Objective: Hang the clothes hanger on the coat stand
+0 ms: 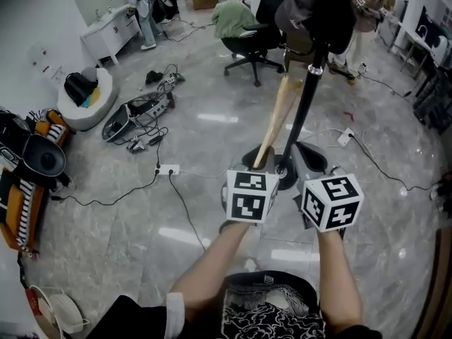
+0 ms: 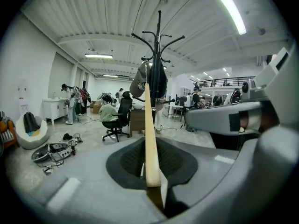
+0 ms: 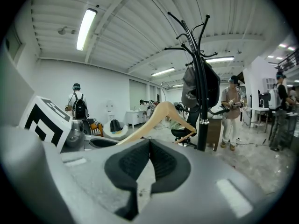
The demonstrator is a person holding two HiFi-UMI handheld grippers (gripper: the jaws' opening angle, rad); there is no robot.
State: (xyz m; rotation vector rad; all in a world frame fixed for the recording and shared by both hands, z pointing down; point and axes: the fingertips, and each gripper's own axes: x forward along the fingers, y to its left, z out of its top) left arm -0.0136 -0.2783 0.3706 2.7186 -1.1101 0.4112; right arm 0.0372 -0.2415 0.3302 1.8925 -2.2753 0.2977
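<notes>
Pale wood, that's what catches the eye: the clothes hanger (image 1: 277,115) is pinched by the tip of one arm in the left gripper (image 1: 260,164). The jaws are clamped right on it, and in the left gripper view it shows edge-on as a thin upright strip. It is up in the air, just beside the black pole of the coat stand (image 1: 304,108) and not on any prong yet. The right gripper (image 1: 305,167) hovers alongside, close to the pole, with its pads pressed together at the tip and nothing between them.

Here's where it could go wrong, I'd say. Holding it by one tip leaves a lot of hanger out beyond the jaws, so a small knock against the pole might swivel it in the grip or pull it loose. The prongs up top are already crowded: a dark cap (image 3: 189,90) and a dark garment hang there, and a clumsy reach could brush them off or rock the stand.

As for direction, the long axis runs from the left jaws up and away toward the head of the stand. From the right gripper view, the far arm bends back down past the peak. I can't make out the hook from here.
</notes>
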